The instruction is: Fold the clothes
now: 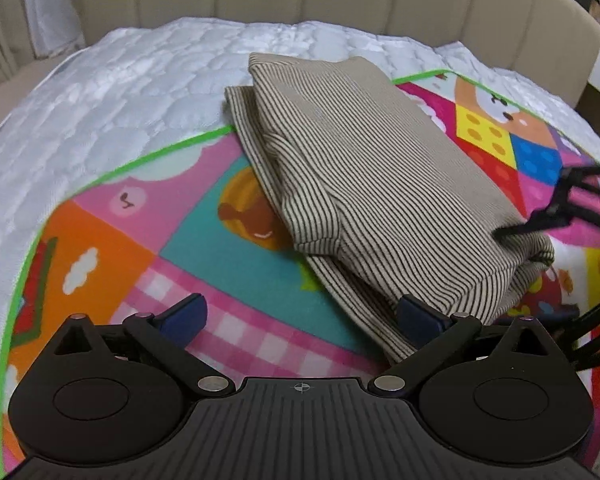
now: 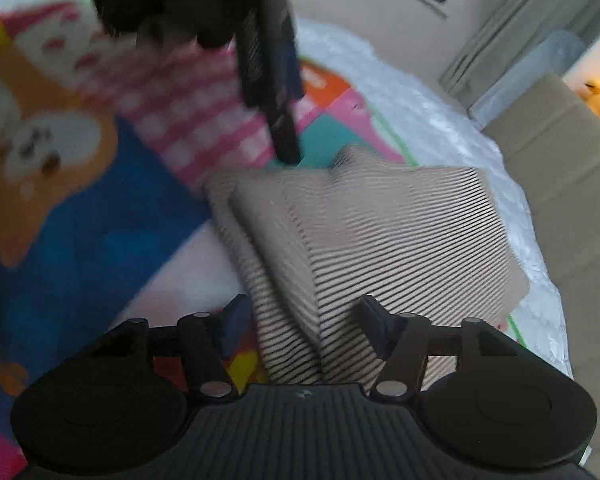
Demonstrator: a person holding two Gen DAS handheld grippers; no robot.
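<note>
The beige cotton garment with thin dark stripes is seen folded in layers on the colourful play mat. Both jaws of the left hand-held gripper and the right hand-held gripper are held apart, empty; only tidying seems required.

Soft cloth, hard matt plastic

Ahead of the left gripper, ribbed striped garment on glossy printed mat; quilted white cover beyond.

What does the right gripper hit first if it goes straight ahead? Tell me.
The striped folded garment. The right gripper is open, with the cloth's near edge already between its fingers, so it would likely run into the fold almost at once; depth is uncertain in this blurred view.
</note>
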